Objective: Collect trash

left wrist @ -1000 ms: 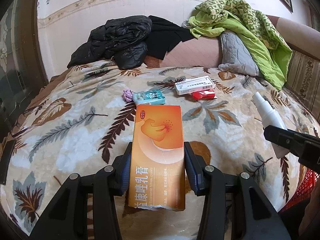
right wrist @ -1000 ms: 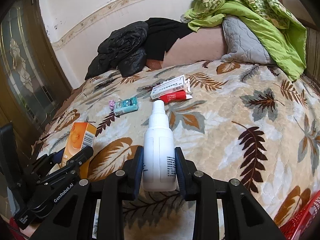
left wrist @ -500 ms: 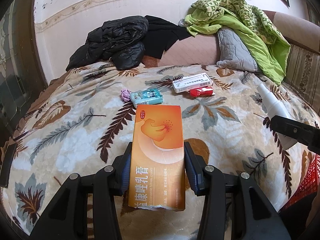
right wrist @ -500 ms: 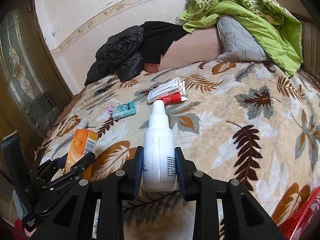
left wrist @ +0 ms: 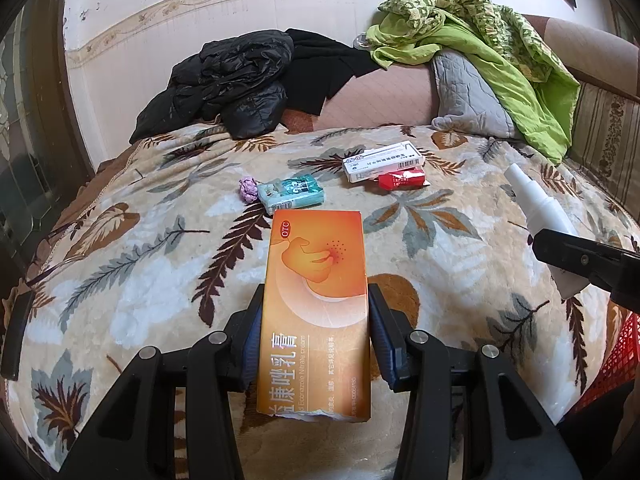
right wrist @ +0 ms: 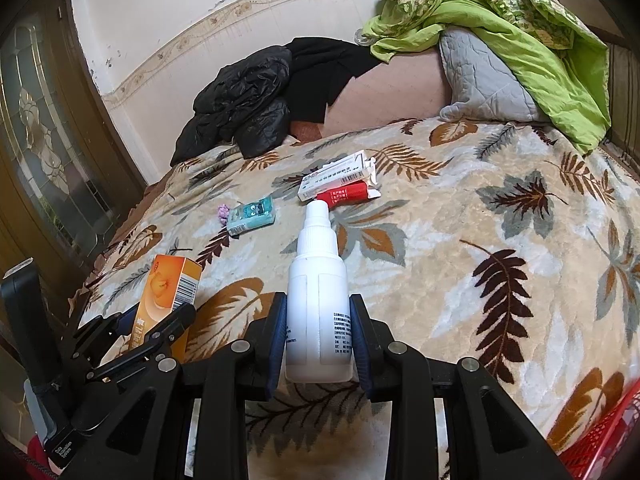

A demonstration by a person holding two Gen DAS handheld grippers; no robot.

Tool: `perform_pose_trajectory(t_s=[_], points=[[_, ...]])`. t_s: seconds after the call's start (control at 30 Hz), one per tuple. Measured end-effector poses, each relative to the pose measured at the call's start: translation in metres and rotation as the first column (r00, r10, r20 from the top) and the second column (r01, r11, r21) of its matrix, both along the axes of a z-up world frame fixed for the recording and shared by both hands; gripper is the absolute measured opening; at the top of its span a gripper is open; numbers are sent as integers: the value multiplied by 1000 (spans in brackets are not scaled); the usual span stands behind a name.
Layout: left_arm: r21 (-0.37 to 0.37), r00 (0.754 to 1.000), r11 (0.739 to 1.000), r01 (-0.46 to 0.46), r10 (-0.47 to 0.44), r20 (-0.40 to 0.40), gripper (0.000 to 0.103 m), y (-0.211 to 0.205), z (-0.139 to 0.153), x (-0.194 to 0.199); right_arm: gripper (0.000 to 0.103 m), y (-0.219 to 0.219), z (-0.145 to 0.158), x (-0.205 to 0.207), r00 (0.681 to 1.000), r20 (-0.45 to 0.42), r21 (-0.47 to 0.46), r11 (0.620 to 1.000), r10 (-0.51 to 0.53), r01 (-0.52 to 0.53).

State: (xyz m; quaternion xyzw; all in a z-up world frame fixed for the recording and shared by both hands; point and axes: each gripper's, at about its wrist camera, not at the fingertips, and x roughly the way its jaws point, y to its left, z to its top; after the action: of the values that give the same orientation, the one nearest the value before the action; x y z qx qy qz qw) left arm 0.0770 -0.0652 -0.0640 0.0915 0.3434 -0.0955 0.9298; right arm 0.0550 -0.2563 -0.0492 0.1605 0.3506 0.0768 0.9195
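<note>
My left gripper (left wrist: 316, 332) is shut on an orange cream box (left wrist: 316, 300), held above the leaf-print bed; the box also shows in the right wrist view (right wrist: 168, 292). My right gripper (right wrist: 318, 332) is shut on a white spray bottle (right wrist: 318, 300), which also shows at the right in the left wrist view (left wrist: 536, 208). On the bed farther back lie a teal tissue pack (left wrist: 290, 196), a small purple wad (left wrist: 248, 188), a white medicine box (left wrist: 382, 166) and a red packet (left wrist: 402, 180).
A red plastic basket (right wrist: 600, 440) sits at the lower right, beside the bed, also in the left wrist view (left wrist: 612, 352). Black jackets (left wrist: 224, 84), a grey pillow (left wrist: 468, 96) and a green quilt (left wrist: 480, 40) are piled at the bed's head.
Both grippers have pulled back and risen a little with their loads. The items on the bed have not moved.
</note>
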Motion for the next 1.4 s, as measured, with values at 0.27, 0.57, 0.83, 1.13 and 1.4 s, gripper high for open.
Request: perform_pose_trajectory(t_s=[0.27,0.57,0.83,1.13,1.4], points=[[-1,1000,1000,1,-1,0,45,1,1,0,32,0,-1,0,1000,0,-1,1000,2,-2],[0,1000,1000,3,-3,2,45,2,1,0,32,1,-1,1,1000,-1,-1,1000,2,-2],[-3,1000,1000,3,-3,1,45,2,1,0,32,1,-1,0,1000,-1,-2,1000,1,-1],[-3,1000,1000,2,-2,1,45,2,1,-1,32,1,-1,1,1000,-1,-3,1000,1,-1],[-7,1000,1000,9,-9,0,45,2,1,-1,32,-5,-1,-2,1000,1,5,1000,-7,7]])
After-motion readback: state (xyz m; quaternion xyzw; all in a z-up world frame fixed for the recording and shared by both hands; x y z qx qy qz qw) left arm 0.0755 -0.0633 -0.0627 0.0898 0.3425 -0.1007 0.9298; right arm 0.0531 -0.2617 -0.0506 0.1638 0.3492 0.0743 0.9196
